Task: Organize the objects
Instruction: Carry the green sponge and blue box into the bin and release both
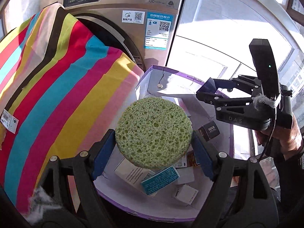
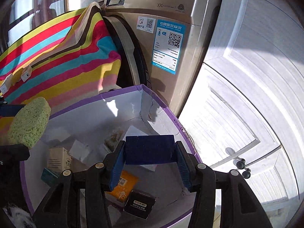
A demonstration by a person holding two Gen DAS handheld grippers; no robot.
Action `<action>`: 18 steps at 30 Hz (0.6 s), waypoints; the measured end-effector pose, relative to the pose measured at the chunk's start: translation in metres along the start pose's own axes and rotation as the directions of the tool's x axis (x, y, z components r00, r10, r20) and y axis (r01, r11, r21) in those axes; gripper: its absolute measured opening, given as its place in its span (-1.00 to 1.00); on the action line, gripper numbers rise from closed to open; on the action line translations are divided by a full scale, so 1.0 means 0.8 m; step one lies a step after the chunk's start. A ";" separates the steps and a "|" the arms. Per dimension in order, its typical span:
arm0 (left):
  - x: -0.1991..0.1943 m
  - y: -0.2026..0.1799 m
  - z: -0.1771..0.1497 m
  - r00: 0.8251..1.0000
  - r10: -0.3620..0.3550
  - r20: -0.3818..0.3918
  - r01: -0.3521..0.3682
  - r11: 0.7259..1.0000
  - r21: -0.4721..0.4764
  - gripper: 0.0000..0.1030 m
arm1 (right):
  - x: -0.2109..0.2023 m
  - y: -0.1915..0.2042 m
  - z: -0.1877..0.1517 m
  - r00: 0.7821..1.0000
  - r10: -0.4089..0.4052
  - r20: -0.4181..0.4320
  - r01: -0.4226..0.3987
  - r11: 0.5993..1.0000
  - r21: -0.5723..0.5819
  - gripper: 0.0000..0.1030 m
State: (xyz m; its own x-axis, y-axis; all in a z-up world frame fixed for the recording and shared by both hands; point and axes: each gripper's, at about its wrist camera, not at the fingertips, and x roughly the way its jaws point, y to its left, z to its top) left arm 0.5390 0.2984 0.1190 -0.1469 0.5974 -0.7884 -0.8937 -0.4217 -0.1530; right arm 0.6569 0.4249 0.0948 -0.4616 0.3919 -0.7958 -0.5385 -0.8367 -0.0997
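Both tools (image 1: pixel 153 148) (image 2: pixel 150 168) loaded above purple box (image 2: pixel 121 93).

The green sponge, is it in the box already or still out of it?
Out. The green sponge is held above the purple-rimmed box, pinched in the left claw, not resting among the small packages on the box floor.

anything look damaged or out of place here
The purple-edged box is damaged: its white inner wall is cracked and torn near the far corner. Also odd: a striped cloth hangs from the washing machine door opening.
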 end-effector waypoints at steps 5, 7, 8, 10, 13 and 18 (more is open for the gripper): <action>0.018 -0.011 0.011 1.000 -0.006 -0.011 0.006 1.000 0.006 0.63 | 0.001 0.001 -0.003 1.000 -0.005 0.000 0.005 1.000 -0.001 0.03; 0.022 -0.016 0.013 1.000 0.001 -0.017 -0.001 1.000 0.014 0.69 | 0.002 0.004 -0.002 1.000 -0.015 0.002 0.015 1.000 -0.015 0.03; 0.021 -0.017 0.013 1.000 0.000 -0.017 0.000 1.000 0.016 0.70 | 0.002 0.006 -0.002 1.000 -0.019 0.003 0.019 1.000 -0.024 0.03; 0.020 -0.018 0.011 1.000 -0.005 -0.020 0.006 1.000 0.019 0.77 | 0.001 0.008 -0.001 1.000 -0.025 0.003 0.025 0.999 -0.034 0.07; 0.017 -0.017 0.009 1.000 0.001 -0.021 -0.001 1.000 0.018 0.78 | -0.001 0.011 0.000 0.999 -0.031 0.007 0.032 0.999 -0.042 0.13; 0.005 -0.011 0.005 1.000 0.005 -0.011 -0.005 1.000 0.005 0.78 | -0.009 0.026 0.006 0.999 -0.030 0.028 0.032 0.997 -0.070 0.30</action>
State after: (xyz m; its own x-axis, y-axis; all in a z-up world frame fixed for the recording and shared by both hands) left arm 0.5445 0.3072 0.1198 -0.1472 0.5879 -0.7954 -0.8952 -0.4212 -0.1457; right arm 0.6461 0.4063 0.1015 -0.4646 0.4274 -0.7756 -0.5026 -0.8484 -0.1664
